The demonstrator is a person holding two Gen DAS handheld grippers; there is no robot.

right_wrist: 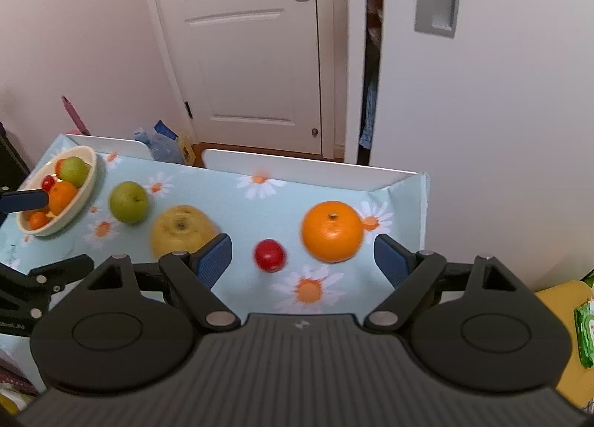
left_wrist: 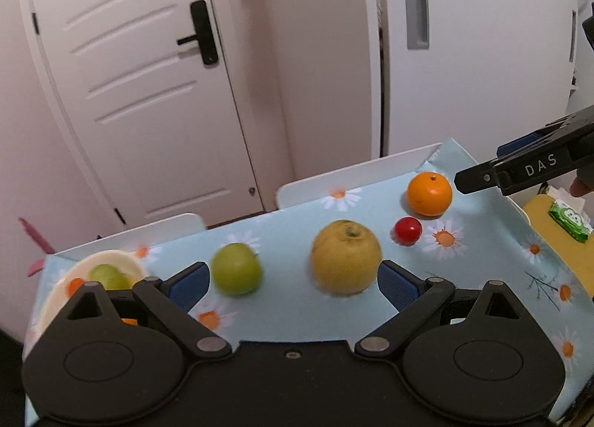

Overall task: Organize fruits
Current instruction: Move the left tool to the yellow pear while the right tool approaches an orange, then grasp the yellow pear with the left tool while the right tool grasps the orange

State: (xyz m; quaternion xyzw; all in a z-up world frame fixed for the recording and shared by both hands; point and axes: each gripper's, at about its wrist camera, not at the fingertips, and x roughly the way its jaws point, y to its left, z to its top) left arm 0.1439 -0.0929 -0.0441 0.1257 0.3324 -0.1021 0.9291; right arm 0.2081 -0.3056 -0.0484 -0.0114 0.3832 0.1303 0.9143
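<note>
The yellow pear [left_wrist: 345,258] lies loose on the surface [left_wrist: 289,226] between our left gripper [left_wrist: 291,284] fingers, spread wide. Our right gripper [right_wrist: 302,260], also spread, faces the orange [right_wrist: 331,231] and small red fruit [right_wrist: 270,255]. Any nudge could roll these round fruits off.

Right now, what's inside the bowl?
The bowl holds a green apple, a small red fruit and oranges. The left tool's finger crosses in front, so anything below stays hidden.
</note>
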